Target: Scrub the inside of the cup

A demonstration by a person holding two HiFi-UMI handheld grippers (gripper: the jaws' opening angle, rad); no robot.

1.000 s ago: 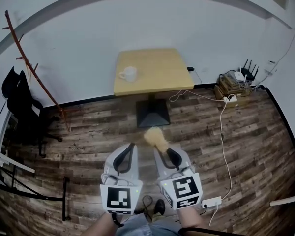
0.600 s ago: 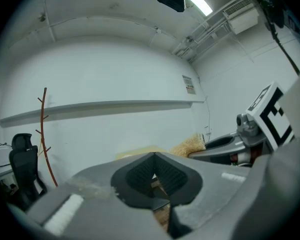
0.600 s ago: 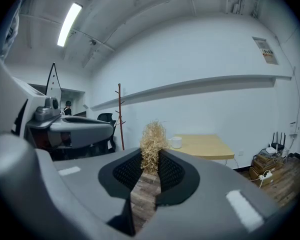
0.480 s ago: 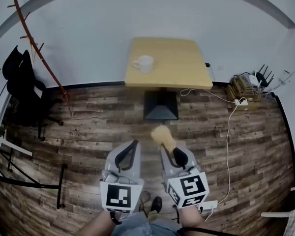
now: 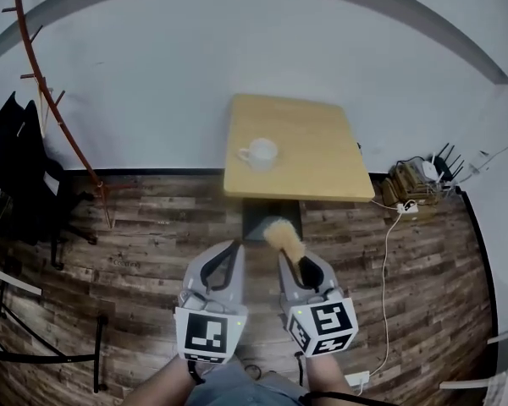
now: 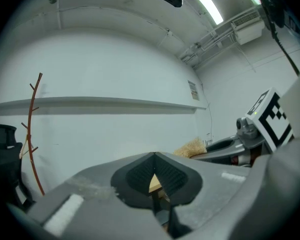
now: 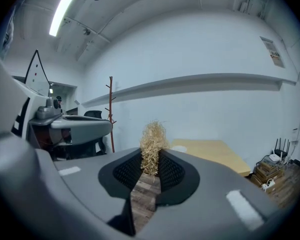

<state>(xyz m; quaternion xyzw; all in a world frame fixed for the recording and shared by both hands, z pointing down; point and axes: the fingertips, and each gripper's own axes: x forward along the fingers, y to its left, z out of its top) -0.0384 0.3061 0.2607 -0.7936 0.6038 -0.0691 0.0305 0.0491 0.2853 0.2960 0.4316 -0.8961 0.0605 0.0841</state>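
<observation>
A white cup (image 5: pixel 260 152) stands on the left part of a small light wooden table (image 5: pixel 309 163) against the wall. Both grippers hang over the wooden floor, short of the table's near edge. My left gripper (image 5: pixel 229 247) is shut with nothing between its jaws; in the left gripper view its pads (image 6: pixel 166 176) meet. My right gripper (image 5: pixel 288 257) is shut on a straw-coloured scrubber (image 5: pixel 282 234), whose tuft (image 7: pixel 152 143) sticks up out of the jaws toward the table (image 7: pixel 210 151). The scrubber (image 6: pixel 192 147) also shows beside the right gripper (image 6: pixel 225 146) in the left gripper view.
The table's black base (image 5: pixel 271 218) stands just ahead of the grippers. A red-brown coat stand (image 5: pixel 55 108) and a black chair (image 5: pixel 17 176) are at the left. Boxes with a router and cables (image 5: pixel 415 184) sit at the right wall, and a white cord (image 5: pixel 384 277) runs across the floor.
The view has come closer to the table, so table and cup sit lower and larger in the frame. Both grippers keep the same pose and the right one still holds the scrubber.
</observation>
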